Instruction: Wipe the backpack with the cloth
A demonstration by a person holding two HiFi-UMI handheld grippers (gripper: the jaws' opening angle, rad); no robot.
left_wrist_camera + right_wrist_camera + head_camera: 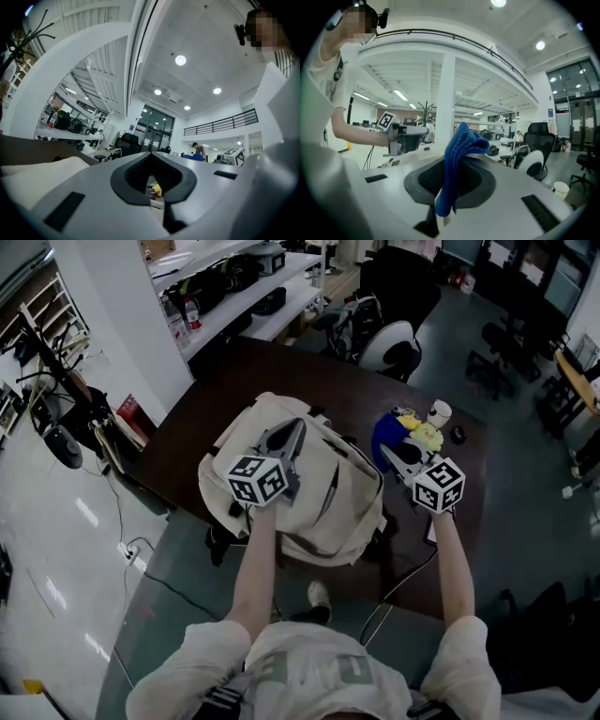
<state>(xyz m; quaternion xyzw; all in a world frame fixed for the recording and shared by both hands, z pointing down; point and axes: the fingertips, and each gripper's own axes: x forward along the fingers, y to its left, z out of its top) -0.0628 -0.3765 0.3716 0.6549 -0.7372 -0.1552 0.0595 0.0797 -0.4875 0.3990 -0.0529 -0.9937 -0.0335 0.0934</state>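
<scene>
A beige backpack (314, 498) lies flat on the dark brown table (225, 381). My left gripper (289, 439) hovers over its upper middle, jaws shut with nothing between them; in the left gripper view a strip of the backpack (33, 168) shows at lower left. My right gripper (394, 457) stands just off the bag's right edge, shut on a blue cloth (382, 434). In the right gripper view the cloth (457, 159) sticks up out of the closed jaws and folds over at the top, and the left gripper (407, 135) shows beyond it.
A yellow item (424, 434), a white cup (439, 412) and a small black object (457, 435) sit on the table's right part, behind the cloth. Office chairs (394, 345) stand past the far edge. A cable (398, 592) hangs off the near edge.
</scene>
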